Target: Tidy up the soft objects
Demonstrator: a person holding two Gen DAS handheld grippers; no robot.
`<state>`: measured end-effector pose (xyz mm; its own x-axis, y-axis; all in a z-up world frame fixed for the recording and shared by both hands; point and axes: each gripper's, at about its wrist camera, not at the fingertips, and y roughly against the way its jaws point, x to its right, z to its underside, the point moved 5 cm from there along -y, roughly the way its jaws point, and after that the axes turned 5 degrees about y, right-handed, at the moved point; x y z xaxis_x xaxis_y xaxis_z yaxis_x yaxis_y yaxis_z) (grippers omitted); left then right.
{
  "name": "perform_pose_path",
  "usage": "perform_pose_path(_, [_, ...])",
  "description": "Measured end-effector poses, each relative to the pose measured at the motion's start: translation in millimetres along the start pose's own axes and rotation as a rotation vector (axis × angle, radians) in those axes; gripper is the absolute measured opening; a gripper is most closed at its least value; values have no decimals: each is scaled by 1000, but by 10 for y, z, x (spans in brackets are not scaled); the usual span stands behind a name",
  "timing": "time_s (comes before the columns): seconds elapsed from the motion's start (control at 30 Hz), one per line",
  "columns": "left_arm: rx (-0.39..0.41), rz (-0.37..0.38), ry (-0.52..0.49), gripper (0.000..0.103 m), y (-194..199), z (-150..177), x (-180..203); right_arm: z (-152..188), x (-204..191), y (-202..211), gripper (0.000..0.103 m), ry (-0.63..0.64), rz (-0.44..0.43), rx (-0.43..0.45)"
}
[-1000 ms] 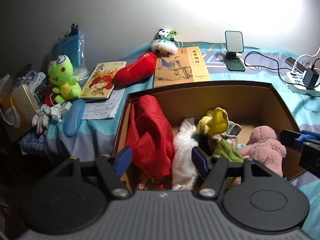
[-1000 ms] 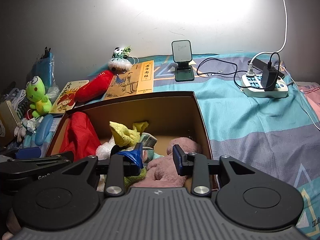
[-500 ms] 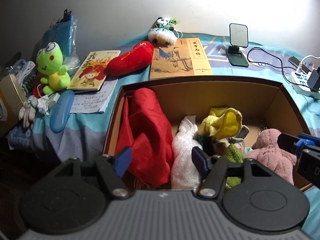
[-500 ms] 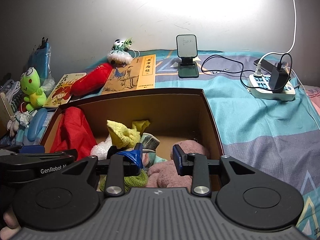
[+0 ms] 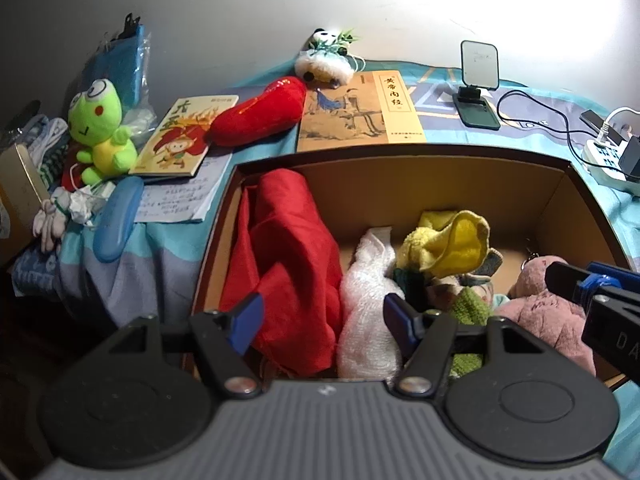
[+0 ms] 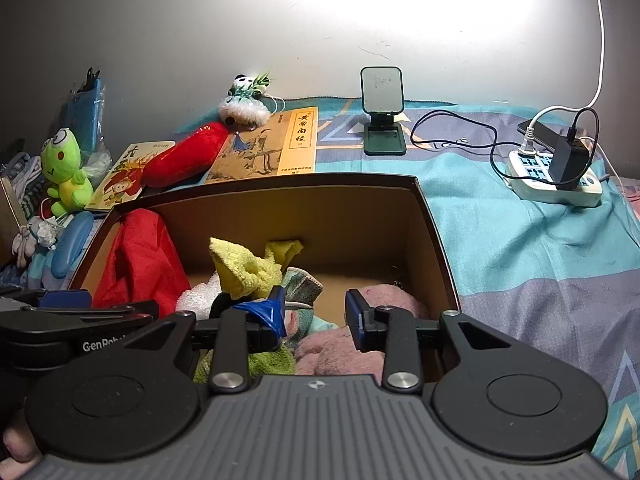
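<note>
- Left gripper [image 5: 322, 318] fingers apart over the red cloth [image 5: 286, 264] in the box [image 5: 400, 160]; it could snag the white towel [image 5: 370, 320] too.
- Right gripper [image 6: 314, 314] fingers apart, empty, above the pink plush [image 6: 340, 348]; a shallow pinch may slip.

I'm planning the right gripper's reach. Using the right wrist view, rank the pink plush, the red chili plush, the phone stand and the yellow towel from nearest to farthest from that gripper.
From the right gripper:
1. Pink plush, in the box right under the fingers.
2. Yellow towel, in the box, a little ahead and left.
3. Red chili plush, beyond the box, far left.
4. Phone stand, by the wall; close to the chili in distance, so that order is uncertain.
</note>
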<state>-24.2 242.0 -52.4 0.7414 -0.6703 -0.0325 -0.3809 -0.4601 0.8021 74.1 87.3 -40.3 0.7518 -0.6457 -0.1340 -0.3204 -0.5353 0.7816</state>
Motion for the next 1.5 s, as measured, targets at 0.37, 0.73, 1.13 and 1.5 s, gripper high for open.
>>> perform_pose_path(0.37, [-15,-11,-24,66,-43,67,93,31,57,-7,16,-17,-19,6])
perform_pose_path(0.73, [-13,9,-7,65,-45,80,74,41,49,-17,16,-17,-36,9])
perform_pose_path(1.13, [-30,24,5,64,-78,87,57,47,7,-30,16,-11,-49,9])
perform_pose_path(1.5, [0,29,29,55,-47,80,21,74,-26,-1,16,-2,-63,17])
